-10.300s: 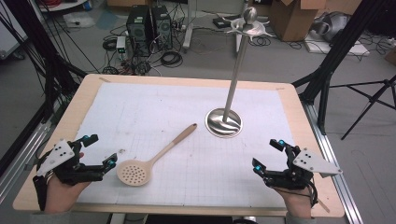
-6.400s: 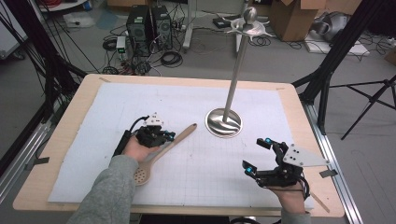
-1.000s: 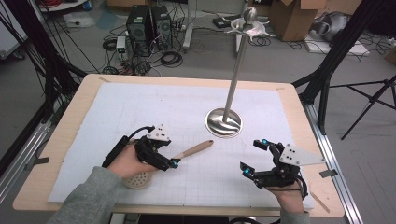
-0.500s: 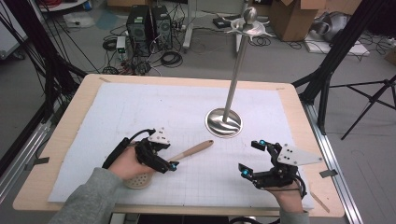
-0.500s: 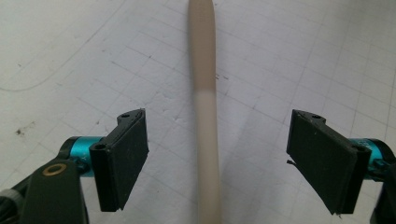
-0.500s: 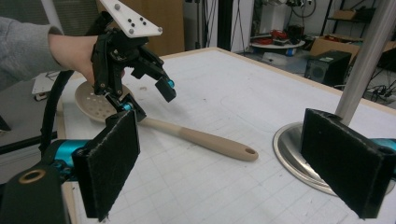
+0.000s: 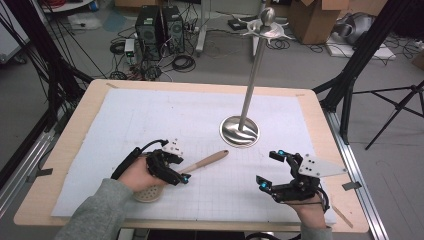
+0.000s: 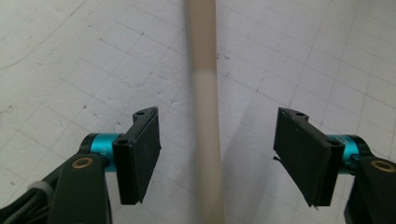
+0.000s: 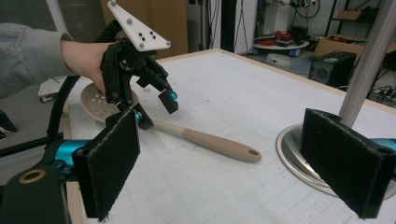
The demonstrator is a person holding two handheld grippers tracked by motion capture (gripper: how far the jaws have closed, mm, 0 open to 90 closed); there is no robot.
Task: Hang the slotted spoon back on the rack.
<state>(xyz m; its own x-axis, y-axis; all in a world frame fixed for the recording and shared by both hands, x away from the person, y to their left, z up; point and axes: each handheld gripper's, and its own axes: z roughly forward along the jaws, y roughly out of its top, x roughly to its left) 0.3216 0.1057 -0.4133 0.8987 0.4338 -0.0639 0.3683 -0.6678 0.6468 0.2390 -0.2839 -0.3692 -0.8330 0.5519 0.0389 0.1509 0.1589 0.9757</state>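
A wooden slotted spoon point(image 7: 207, 161) lies on the white mat, its head point(image 7: 145, 194) under the person's left hand and its handle pointing right toward the stand. My left gripper point(image 7: 181, 176) straddles the handle point(image 8: 205, 140). Its jaws have just been closing. Both pads point(image 8: 140, 154) still stand clear of the wood, with gaps on each side. My right gripper point(image 7: 270, 169) rests near the front right of the mat, open, with nothing between its pads point(image 9: 112, 168). From there I see the spoon point(image 9: 210, 140) and the left gripper point(image 9: 156, 109) over it.
A metal stand rises from a round base point(image 7: 240, 131) right of centre; its pole point(image 7: 252, 75) ends in hooks at the top. The base point(image 9: 299, 154) lies just beyond my right gripper. The wooden table edge point(image 7: 90, 102) frames the mat.
Since the earliest frame my left gripper has come from the front left corner onto the spoon's handle, and the spoon has turned flatter. Over the last second both hands have hardly shifted.
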